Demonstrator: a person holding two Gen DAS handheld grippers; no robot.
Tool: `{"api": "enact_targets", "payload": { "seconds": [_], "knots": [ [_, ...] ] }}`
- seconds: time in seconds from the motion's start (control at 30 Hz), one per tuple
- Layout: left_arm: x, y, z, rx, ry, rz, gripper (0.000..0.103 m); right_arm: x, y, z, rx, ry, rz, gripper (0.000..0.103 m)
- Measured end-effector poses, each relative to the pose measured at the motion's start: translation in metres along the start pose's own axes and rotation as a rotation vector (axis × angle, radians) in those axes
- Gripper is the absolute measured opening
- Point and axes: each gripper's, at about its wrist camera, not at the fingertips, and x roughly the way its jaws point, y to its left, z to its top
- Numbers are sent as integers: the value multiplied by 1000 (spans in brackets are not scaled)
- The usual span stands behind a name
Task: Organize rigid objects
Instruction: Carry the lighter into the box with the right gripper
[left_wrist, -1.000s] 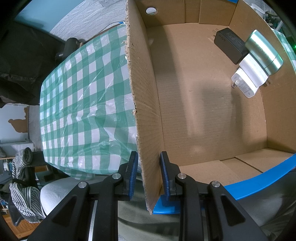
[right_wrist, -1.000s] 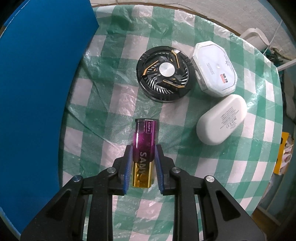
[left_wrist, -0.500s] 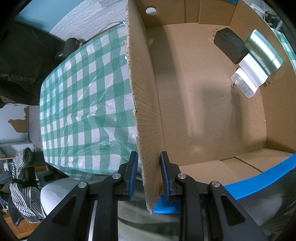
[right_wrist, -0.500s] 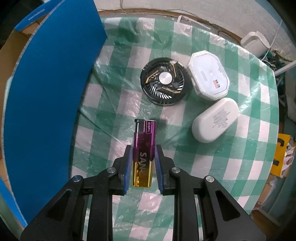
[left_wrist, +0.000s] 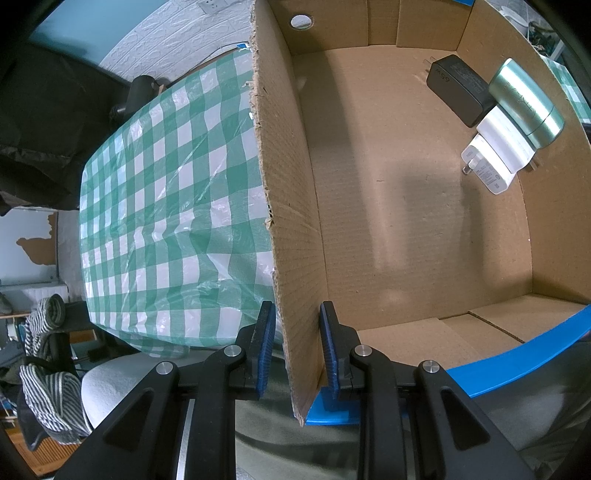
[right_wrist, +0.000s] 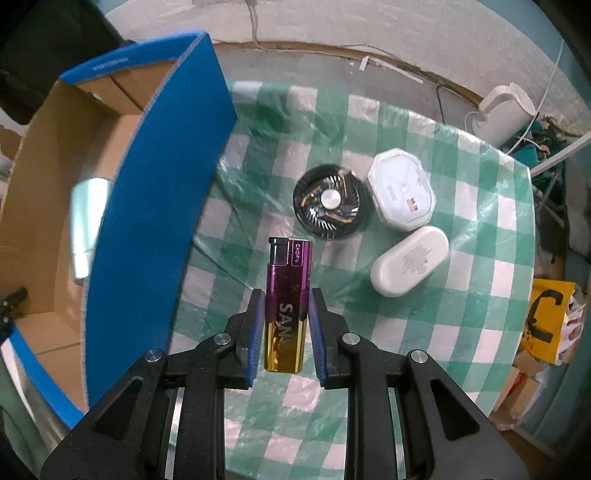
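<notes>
Right tool (right_wrist: 284, 332): 1 lighter (right_wrist: 287, 306)

You have one brown cardboard box (left_wrist: 406, 221) holding three items: one black charger (left_wrist: 458, 88), one white plug adapter (left_wrist: 495, 158), one pale green metal cylinder (left_wrist: 524, 101). On the table: one purple-and-gold lighter (right_wrist: 286, 295), one black round fan (right_wrist: 327, 201), two white cases (right_wrist: 402, 190).
</notes>
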Motion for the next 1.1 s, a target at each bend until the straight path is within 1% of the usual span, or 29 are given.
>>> {"api": "enact_targets", "payload": {
  "seconds": [0.2,0.47,0.7,0.87,1.1],
  "knots": [
    [0,0,0,0,0,0,26,-23,7,8,-22,-40,18,22],
    [0,0,-1,2,1,1,26,-55,27,24,-57,-103,47,22],
    [0,0,-1,2,1,1,26,-67,49,41,-86,-134,75,22],
    [0,0,-1,3,1,1,26,-69,67,49,-113,-145,89,22],
    [0,0,-1,2,0,-1,25,-53,88,59,-151,-132,88,22]
  ]
}}
